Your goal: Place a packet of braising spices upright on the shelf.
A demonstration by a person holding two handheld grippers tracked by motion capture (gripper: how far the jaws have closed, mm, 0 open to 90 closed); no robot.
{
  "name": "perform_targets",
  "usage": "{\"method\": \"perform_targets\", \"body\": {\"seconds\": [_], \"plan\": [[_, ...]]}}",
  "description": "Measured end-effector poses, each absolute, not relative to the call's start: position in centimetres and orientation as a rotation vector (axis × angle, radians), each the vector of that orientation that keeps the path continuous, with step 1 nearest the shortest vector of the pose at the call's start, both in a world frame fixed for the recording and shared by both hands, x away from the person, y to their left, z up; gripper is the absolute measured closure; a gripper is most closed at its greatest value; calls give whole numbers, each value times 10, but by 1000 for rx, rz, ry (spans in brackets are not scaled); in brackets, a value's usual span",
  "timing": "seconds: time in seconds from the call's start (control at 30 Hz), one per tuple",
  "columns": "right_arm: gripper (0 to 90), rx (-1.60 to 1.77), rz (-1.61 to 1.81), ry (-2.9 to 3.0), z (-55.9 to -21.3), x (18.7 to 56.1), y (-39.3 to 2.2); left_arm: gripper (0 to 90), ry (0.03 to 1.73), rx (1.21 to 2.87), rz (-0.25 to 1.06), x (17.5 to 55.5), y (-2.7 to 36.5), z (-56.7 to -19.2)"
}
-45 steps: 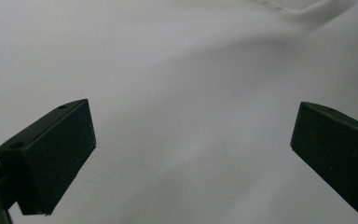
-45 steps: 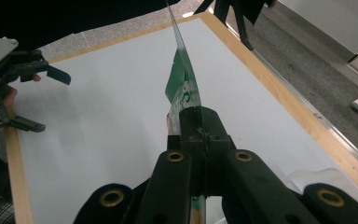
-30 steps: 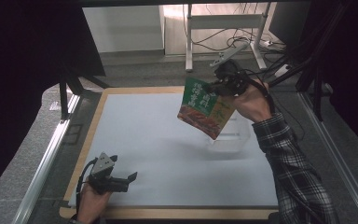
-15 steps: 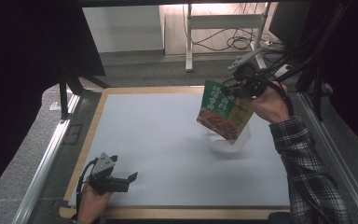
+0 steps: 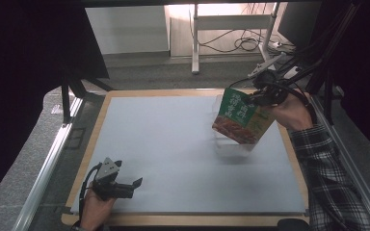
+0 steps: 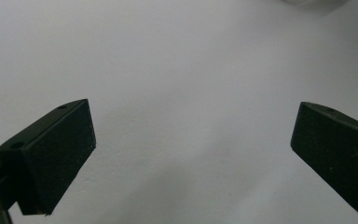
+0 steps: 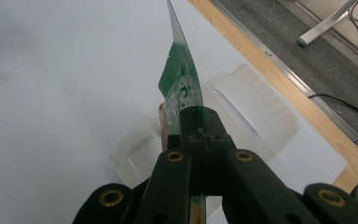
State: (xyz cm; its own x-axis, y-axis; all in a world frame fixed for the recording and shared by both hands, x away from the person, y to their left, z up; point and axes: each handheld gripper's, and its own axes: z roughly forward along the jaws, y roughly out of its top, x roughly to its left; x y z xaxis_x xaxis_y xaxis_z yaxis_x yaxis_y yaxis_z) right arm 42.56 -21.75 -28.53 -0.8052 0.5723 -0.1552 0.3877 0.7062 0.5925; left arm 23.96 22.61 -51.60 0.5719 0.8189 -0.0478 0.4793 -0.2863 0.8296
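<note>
Fingers [image 7: 200, 122] of right gripper [image 5: 265, 94] clamp packet [image 5: 241, 118] by its edge — dangling over tub [image 5: 231, 144] | left gripper [image 5: 118, 185] fingers open, idle near surface [image 5: 164, 144] edge

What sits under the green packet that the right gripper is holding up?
Under the green packet, pinched shut in the right gripper, a clear plastic container rests on the white mat. The packet covers part of the container, so its inside is partly hidden.

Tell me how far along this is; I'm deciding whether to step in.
Done: the right gripper has the green packet pinched and lifted. In hand: the packet hangs over the clear container on the white mat. Left: lowering it in and letting go. The left gripper rests open at the near edge.
</note>
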Motion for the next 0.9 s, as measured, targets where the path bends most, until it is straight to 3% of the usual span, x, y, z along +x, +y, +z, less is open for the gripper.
{"method": "perform_targets", "body": {"seconds": [0.9], "plan": [[894,823,696,2571,-306,436,-216,0,1046,1949,494,240,225,-517]]}}
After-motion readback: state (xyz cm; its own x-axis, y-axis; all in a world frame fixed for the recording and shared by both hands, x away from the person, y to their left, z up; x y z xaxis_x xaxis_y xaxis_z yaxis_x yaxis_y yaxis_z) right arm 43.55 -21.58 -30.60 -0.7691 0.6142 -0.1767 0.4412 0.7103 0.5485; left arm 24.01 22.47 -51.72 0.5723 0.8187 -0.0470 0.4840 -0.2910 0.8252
